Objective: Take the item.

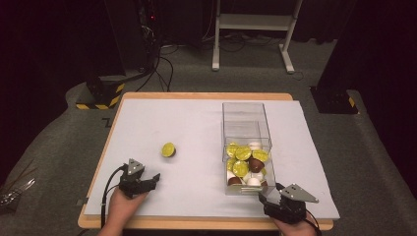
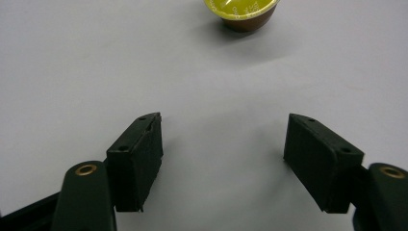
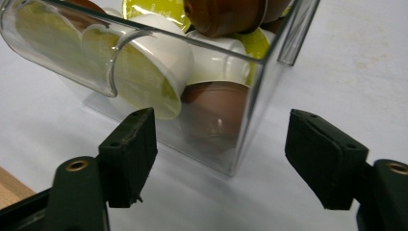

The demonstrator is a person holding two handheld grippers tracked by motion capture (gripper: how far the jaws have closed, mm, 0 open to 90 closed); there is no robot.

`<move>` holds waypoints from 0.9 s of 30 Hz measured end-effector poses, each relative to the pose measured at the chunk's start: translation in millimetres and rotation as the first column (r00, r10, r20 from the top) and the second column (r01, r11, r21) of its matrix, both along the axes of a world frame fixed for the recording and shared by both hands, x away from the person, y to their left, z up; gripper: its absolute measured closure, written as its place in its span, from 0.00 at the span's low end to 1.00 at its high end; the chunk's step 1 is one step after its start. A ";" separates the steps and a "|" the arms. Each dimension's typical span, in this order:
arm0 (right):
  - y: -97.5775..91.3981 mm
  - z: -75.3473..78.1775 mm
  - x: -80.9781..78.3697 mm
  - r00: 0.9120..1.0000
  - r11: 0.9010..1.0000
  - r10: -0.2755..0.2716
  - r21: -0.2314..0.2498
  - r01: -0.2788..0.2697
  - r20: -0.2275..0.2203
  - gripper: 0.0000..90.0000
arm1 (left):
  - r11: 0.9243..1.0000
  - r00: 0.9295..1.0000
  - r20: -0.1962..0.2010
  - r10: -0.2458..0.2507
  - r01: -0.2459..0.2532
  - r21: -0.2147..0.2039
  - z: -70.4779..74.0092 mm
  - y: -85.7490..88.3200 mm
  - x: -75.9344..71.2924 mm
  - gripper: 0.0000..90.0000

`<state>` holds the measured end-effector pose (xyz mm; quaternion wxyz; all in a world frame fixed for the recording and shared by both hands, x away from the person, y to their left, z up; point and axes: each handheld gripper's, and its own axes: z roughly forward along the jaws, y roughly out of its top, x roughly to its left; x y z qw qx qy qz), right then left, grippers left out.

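A: Stray item: one small brown coffee capsule with a yellow-green foil lid (image 1: 168, 149), alone on the pale grey mat (image 1: 196, 123) that covers the wooden table (image 1: 206, 96); left of the middle, nearer the near edge than the far one; tilted on its side, as far as the high view shows.

B: And the rest?

A: In the clear rectangular plastic box (image 1: 246, 118) toward the right edge; a heap of like capsules, brown and white bodies, mostly yellow-green lids, piled at its near end; the far end looks empty.

B: Left tongs (image 1: 156, 178)?

A: Low over the mat by the near left corner; jaws spread wide with nothing between them; in the left gripper view the stray capsule (image 2: 242, 12) sits ahead of them, apart, slightly right of their centre line.

B: Right tongs (image 1: 265, 198)?

A: At the near edge, just short of the box's near end; jaws apart and empty; in the right gripper view the box's corner (image 3: 240, 144) stands between and beyond the pads, not touched by either.

B: Progress, then?

A: My reading: gathering capsules into the box; nearly done; most are in; one is left out on the mat; no grasp on it yet; what remains is reach, close, carry, drop.
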<state>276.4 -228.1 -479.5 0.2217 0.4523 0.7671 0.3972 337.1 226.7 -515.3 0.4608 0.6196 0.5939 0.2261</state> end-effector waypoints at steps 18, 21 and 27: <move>17.9 -2.4 6.2 1.000 1.000 -0.009 0.025 0.008 0.016 0.19 | 1.000 1.000 0.000 0.000 0.000 -0.007 0.2 1.3 -0.2 0.33; 19.0 -2.1 6.0 1.000 1.000 -0.015 0.027 0.015 0.016 0.20 | 1.000 1.000 0.000 0.001 -0.001 -0.008 0.2 1.3 -0.2 0.33; 22.0 0.7 8.0 0.999 0.999 -0.026 0.034 0.025 0.031 0.21 | 1.000 1.000 0.000 0.001 -0.001 -0.009 0.3 1.3 -0.2 0.33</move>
